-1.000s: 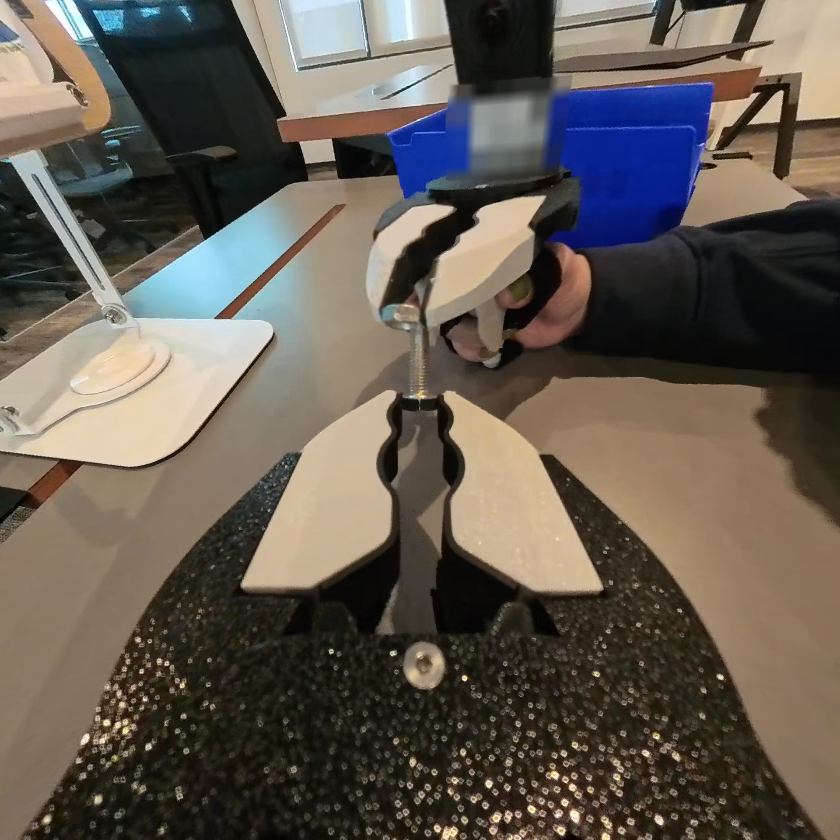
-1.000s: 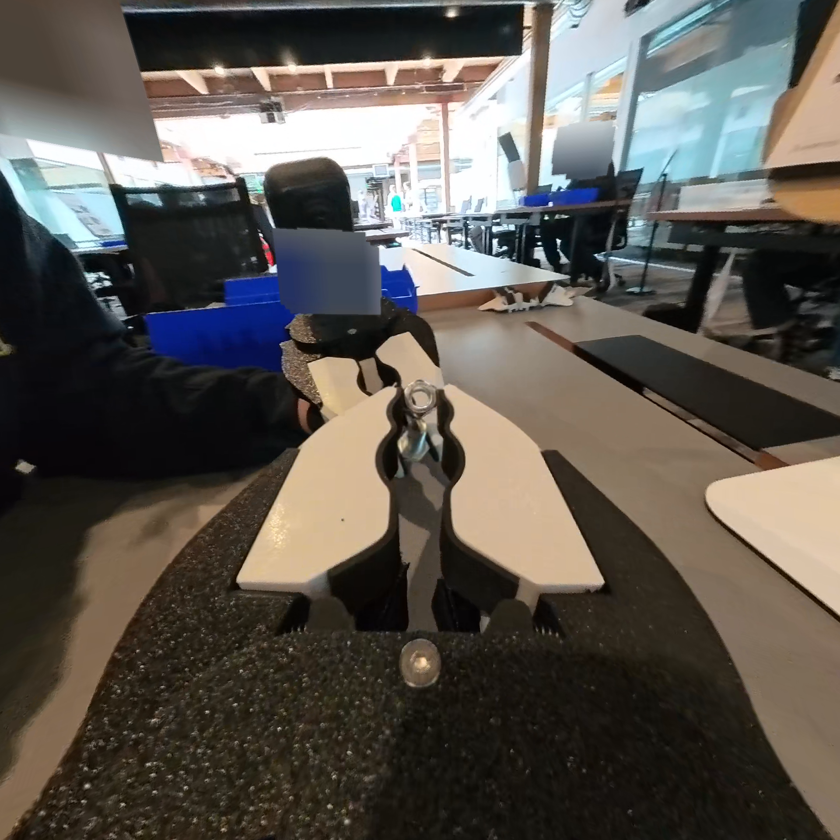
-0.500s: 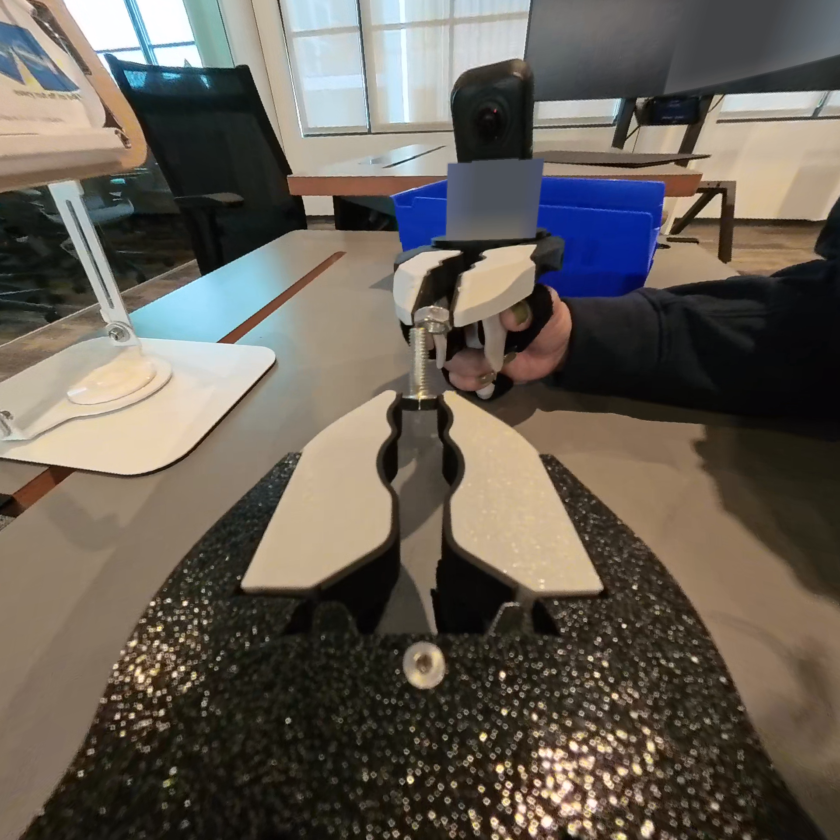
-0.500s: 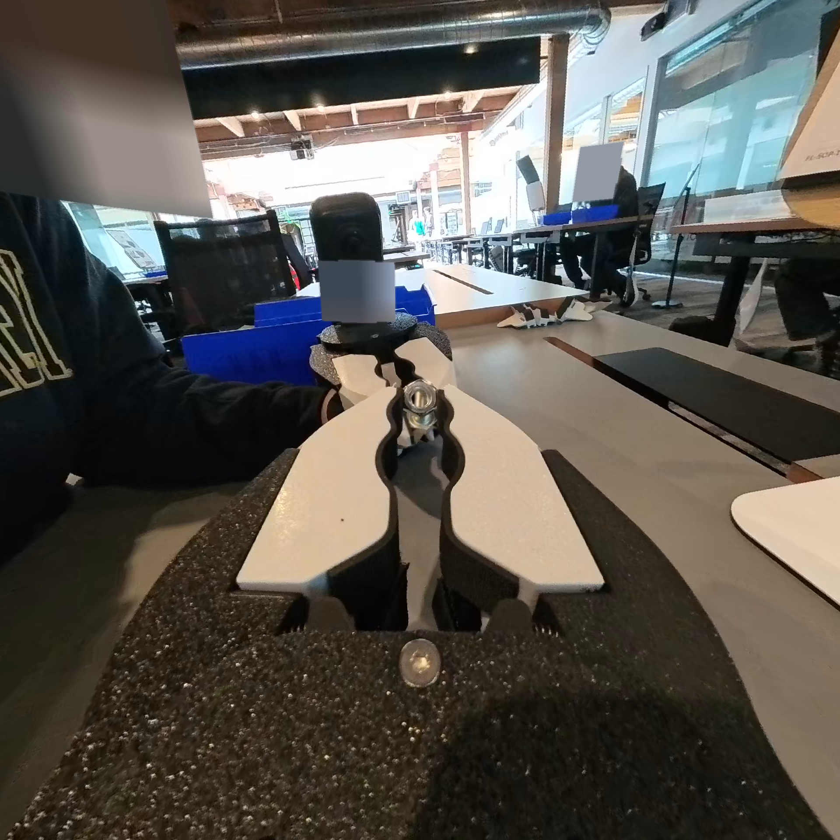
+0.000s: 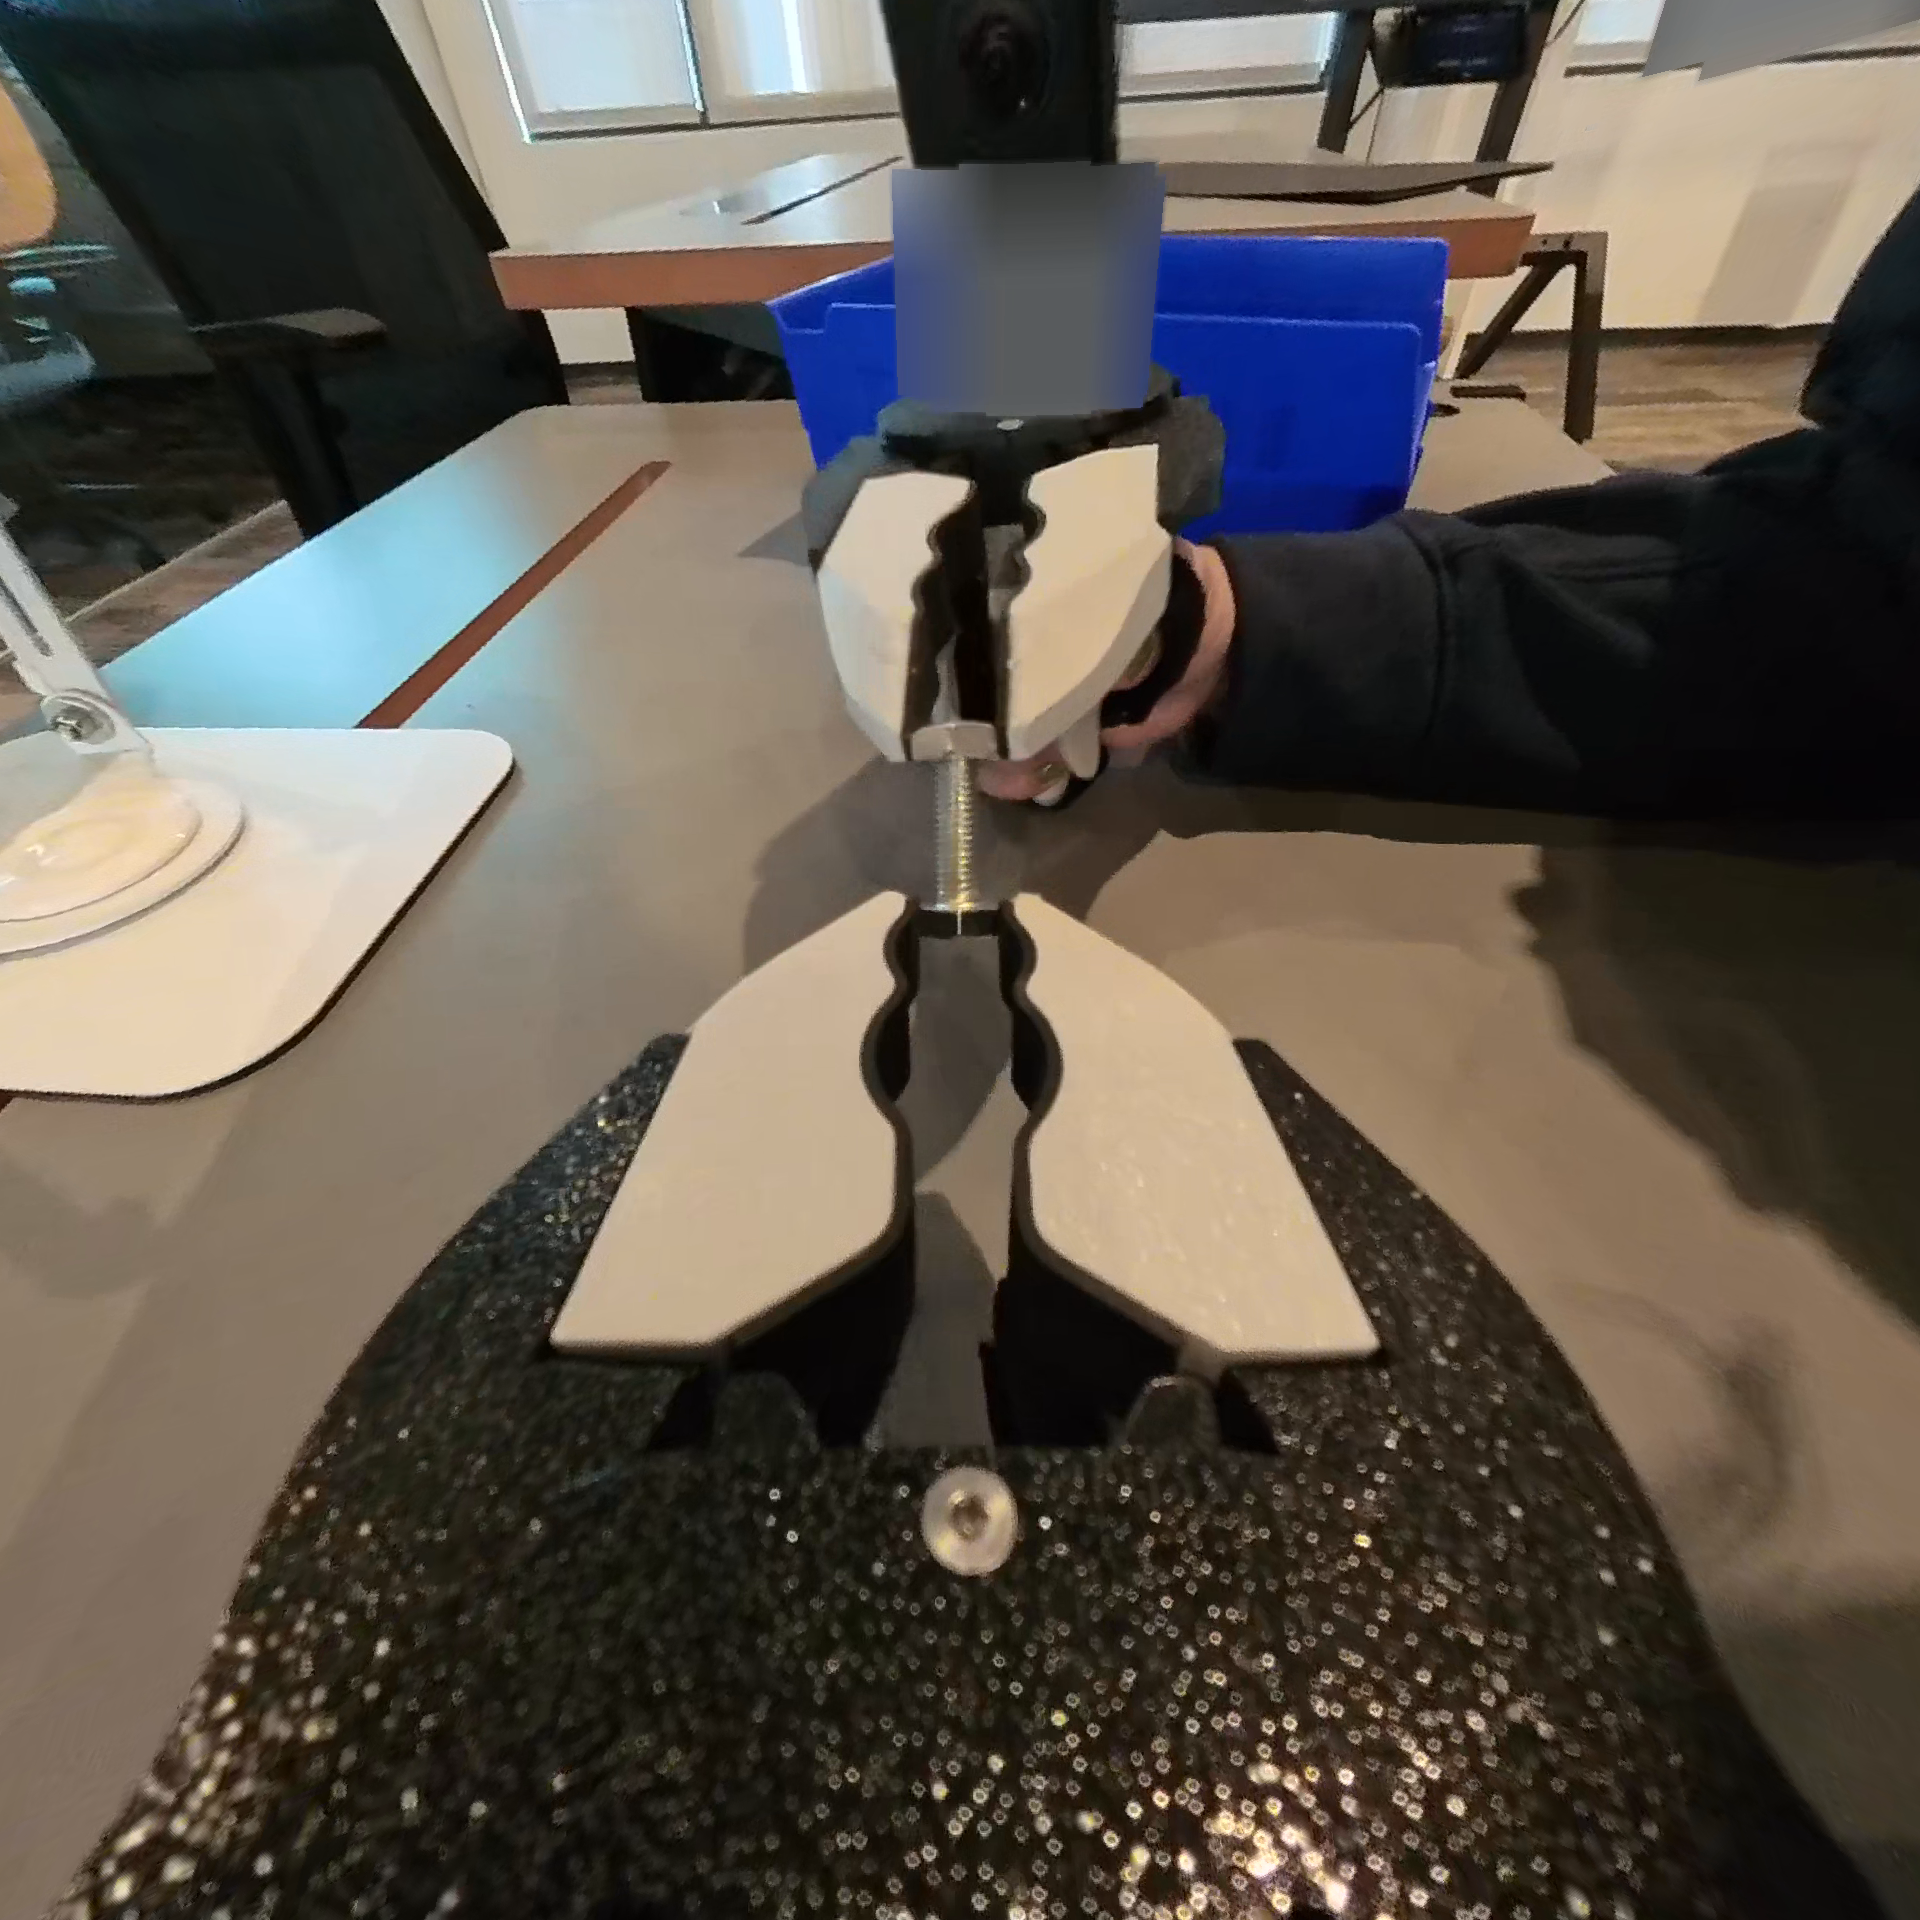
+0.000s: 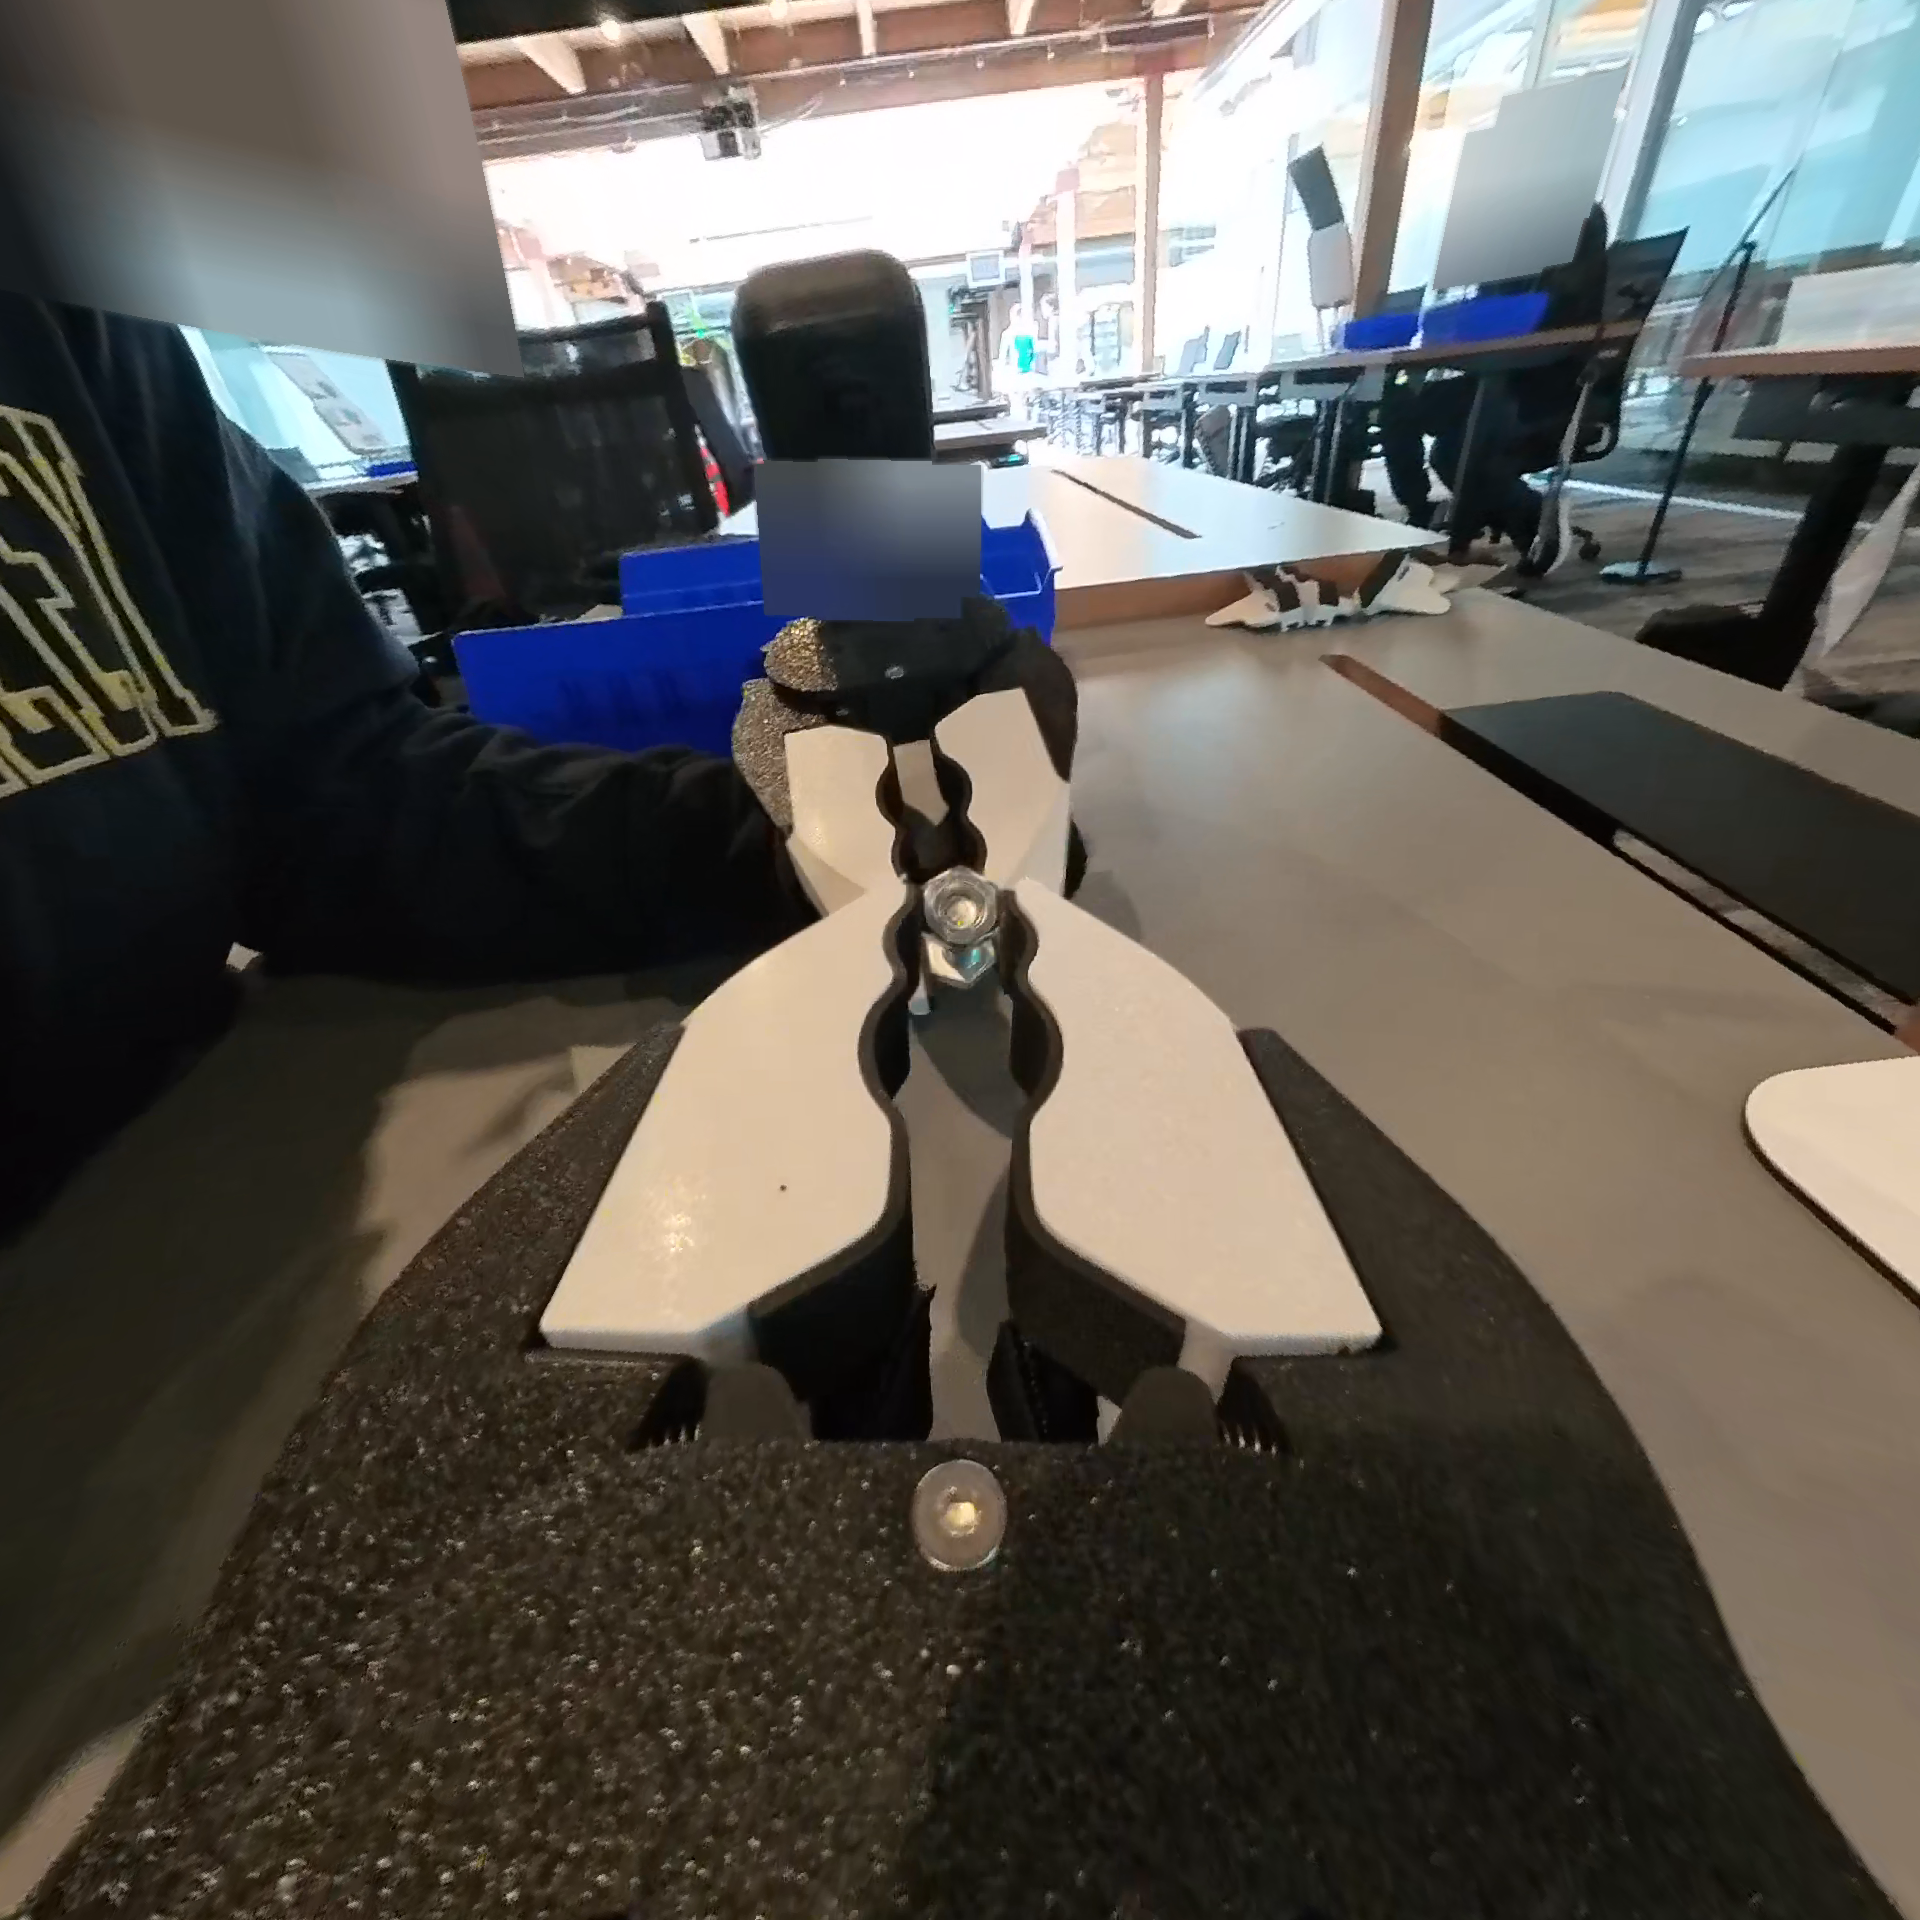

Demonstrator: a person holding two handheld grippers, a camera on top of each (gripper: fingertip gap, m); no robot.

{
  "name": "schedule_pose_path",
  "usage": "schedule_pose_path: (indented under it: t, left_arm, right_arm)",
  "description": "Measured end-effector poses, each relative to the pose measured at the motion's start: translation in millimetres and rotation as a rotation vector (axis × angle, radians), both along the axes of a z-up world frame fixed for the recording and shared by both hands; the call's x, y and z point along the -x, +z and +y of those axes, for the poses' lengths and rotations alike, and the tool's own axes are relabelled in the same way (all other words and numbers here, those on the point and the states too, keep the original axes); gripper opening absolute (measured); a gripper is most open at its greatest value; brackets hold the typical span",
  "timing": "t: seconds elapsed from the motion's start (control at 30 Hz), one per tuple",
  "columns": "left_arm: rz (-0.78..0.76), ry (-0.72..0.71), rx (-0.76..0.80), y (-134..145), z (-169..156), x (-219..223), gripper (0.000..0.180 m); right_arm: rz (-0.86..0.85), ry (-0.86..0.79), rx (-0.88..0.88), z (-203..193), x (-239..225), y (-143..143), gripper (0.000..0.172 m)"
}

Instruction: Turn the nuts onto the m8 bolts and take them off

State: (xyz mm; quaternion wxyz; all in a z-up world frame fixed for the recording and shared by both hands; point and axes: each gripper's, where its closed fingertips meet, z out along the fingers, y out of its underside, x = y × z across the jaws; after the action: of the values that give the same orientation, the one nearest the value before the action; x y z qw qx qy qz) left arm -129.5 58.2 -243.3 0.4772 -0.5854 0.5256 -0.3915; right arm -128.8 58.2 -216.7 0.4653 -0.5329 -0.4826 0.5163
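Observation:
A silver M8 bolt (image 5: 956, 831) stands upright between my two grippers above the grey table (image 5: 468, 1195). My left gripper (image 5: 956, 920) is shut on its lower hex end, the bolt head, of which only the top rim shows. The head also shows in the right wrist view (image 6: 961, 971), between my right fingers. My right gripper (image 6: 958, 920) is shut on the hex nut (image 6: 958, 914) at the top of the thread. In the left wrist view the right gripper (image 5: 956, 740) points down with the nut (image 5: 956, 743) at its fingertips. The left gripper's fingers (image 6: 831, 821) show behind.
A blue bin (image 5: 1299, 395) stands behind the grippers. A white stand base (image 5: 260, 883) lies at the left of the table. A dark sleeve (image 5: 1507, 644) reaches in from the right. A black mat (image 6: 1714, 790) lies at the far side. Left and right tips are no more than a few centimetres apart.
My right gripper has turned around the bolt's axis from a tilted pose to straight above it, with the nut still in its jaws. My left gripper has kept its hold on the bolt.

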Motion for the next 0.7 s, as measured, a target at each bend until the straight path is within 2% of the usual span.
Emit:
schedule_pose_path:
  t: [0.7]
  left_arm:
    - [0.031,0.002,0.013,-4.3,0.0,-1.1,0.014]
  right_arm:
    - [-0.030,-0.015,-0.011,1.5,-0.6,-3.3,0.014]
